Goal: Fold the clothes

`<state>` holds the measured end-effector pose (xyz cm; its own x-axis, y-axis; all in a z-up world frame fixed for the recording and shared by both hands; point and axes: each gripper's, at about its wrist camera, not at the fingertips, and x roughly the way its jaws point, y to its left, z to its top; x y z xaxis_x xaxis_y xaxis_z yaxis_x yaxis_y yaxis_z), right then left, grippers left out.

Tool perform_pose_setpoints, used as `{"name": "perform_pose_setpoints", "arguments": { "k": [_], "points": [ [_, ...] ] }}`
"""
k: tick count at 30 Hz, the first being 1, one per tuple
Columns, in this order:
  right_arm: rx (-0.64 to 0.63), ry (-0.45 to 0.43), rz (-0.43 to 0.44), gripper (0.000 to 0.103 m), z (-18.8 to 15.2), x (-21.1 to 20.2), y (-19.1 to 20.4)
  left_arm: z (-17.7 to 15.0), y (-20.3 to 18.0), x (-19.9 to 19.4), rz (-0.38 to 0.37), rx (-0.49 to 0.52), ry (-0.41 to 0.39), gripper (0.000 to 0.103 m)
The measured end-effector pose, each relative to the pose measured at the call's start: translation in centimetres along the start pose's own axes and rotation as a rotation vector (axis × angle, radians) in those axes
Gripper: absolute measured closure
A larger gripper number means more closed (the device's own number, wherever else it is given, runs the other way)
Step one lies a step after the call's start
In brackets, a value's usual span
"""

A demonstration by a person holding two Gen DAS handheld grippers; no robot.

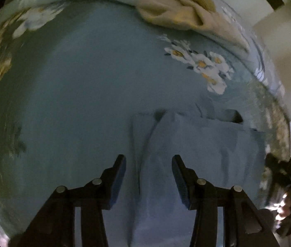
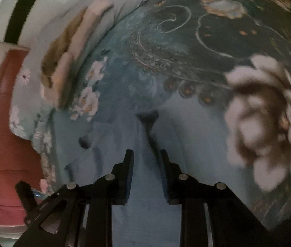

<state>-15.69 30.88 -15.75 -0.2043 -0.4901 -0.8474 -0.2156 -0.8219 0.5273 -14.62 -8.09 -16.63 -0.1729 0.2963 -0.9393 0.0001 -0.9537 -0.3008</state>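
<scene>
A pale blue garment lies flat on a blue floral bedspread, partly folded with layered edges. My left gripper is open above its left part, nothing between the jaws. In the right wrist view the same blue garment lies under my right gripper, which is open with a narrower gap and holds nothing. A dark notch at the garment's far edge sits just ahead of the fingers.
A crumpled beige and olive cloth pile lies at the bed's far edge; it also shows in the right wrist view. White daisy print marks the bedspread. A red-brown door stands left of the bed. The other gripper shows at right.
</scene>
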Motion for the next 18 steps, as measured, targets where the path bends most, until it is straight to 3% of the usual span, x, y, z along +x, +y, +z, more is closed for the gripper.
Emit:
{"name": "perform_pose_setpoints", "arguments": {
  "k": [4,5,6,7,11,14,17,18],
  "points": [
    [-0.046,0.016,-0.02,0.08,1.1,1.1,1.1,1.7,-0.8,1.5,0.055,0.066,-0.014,0.058],
    [-0.059,0.015,-0.023,0.084,1.2,1.2,1.4,2.0,-0.8,1.7,0.048,0.073,-0.023,0.074],
    [-0.074,0.013,-0.028,0.098,1.2,1.2,1.5,2.0,-0.7,1.6,0.043,0.074,-0.028,0.094],
    [-0.08,0.015,-0.023,0.099,1.3,1.2,1.5,2.0,-0.5,1.5,0.037,0.074,-0.033,0.097],
    [-0.079,-0.014,0.029,0.1,1.6,0.0,1.5,2.1,-0.2,0.4,0.001,0.081,-0.076,0.099],
    [-0.081,-0.08,0.091,0.1,2.0,-2.3,1.6,2.3,0.1,-1.8,-0.072,0.065,-0.138,0.099],
    [-0.083,-0.089,0.066,0.1,2.6,-2.3,1.4,3.1,0.5,-3.1,-0.103,0.024,-0.192,0.099],
    [-0.074,-0.075,0.046,0.1,2.9,-1.8,1.1,3.5,0.7,-2.6,-0.095,0.014,-0.177,0.099]
  ]
}}
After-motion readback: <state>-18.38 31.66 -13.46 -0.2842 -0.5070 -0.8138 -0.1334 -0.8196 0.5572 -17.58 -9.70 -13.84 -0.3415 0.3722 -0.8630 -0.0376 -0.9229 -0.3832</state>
